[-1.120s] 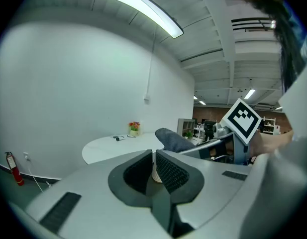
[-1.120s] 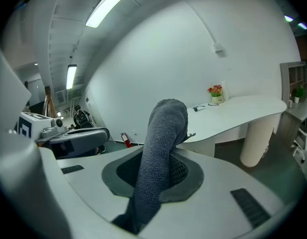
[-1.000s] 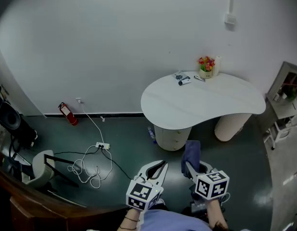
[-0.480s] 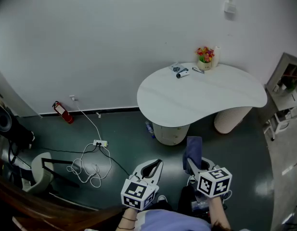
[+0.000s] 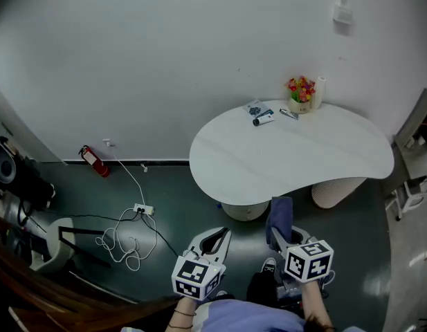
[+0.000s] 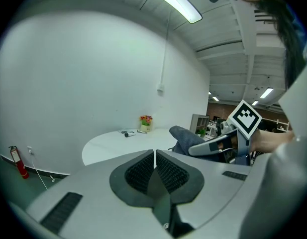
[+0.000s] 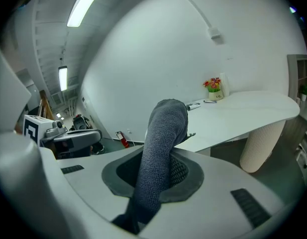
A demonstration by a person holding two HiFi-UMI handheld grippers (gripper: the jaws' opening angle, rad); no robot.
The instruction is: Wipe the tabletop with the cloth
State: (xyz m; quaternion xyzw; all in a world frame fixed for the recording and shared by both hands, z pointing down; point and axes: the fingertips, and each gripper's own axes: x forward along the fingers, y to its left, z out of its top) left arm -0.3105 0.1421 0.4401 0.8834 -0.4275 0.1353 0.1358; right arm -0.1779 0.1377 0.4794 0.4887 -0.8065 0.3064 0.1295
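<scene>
A white kidney-shaped table (image 5: 296, 159) stands ahead by the wall. A grey-blue cloth (image 5: 278, 216) sticks up from my right gripper (image 5: 277, 239), which is shut on it just short of the table's near edge. From the right gripper view the cloth (image 7: 160, 153) rises folded between the jaws, with the table (image 7: 243, 114) beyond. My left gripper (image 5: 219, 239) hangs beside it over the floor, its jaws shut with nothing between them. In the left gripper view the pads (image 6: 143, 173) meet, and the table (image 6: 128, 143) lies ahead.
At the table's far edge stand a small flower pot (image 5: 300, 95), a white bottle (image 5: 320, 90) and a few small items (image 5: 264, 115). A power strip with cables (image 5: 133, 227), a fire extinguisher (image 5: 92, 160) and a chair (image 5: 57, 244) are on the dark floor at left.
The view has shifted and the table now lies closer to the grippers. Both grippers hold nearly the same pose, the cloth still in the right one.
</scene>
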